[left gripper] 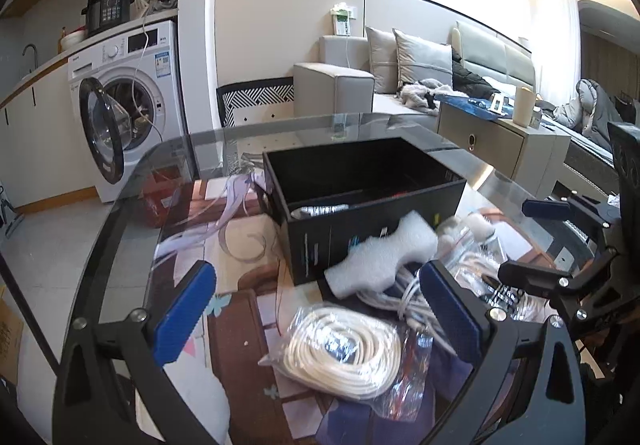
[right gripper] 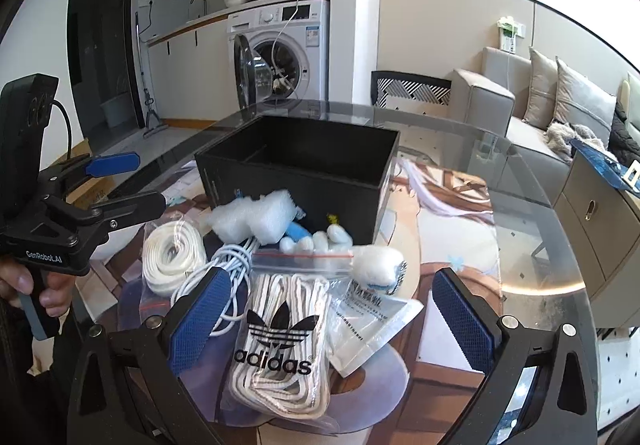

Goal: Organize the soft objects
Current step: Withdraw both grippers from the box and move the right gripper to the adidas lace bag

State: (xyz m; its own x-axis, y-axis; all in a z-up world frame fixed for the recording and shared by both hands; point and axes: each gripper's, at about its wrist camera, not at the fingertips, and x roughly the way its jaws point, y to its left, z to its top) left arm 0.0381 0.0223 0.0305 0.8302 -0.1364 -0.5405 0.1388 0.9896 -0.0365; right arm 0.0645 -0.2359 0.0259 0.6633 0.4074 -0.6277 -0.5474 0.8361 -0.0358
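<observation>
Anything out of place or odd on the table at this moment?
Yes. The soft items lie heaped outside the black box: white foam piece, coiled rope bag, adidas laces bag, loose cotton balls. The foam leans against the box wall. Behind, the washing machine door stands open.

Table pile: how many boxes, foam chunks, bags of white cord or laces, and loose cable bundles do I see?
Black box: 1
White foam chunk: 1
Bags of white cord or laces: 2 (coiled cord, adidas laces)
Loose white cable bundle: 1
Total: 5
</observation>
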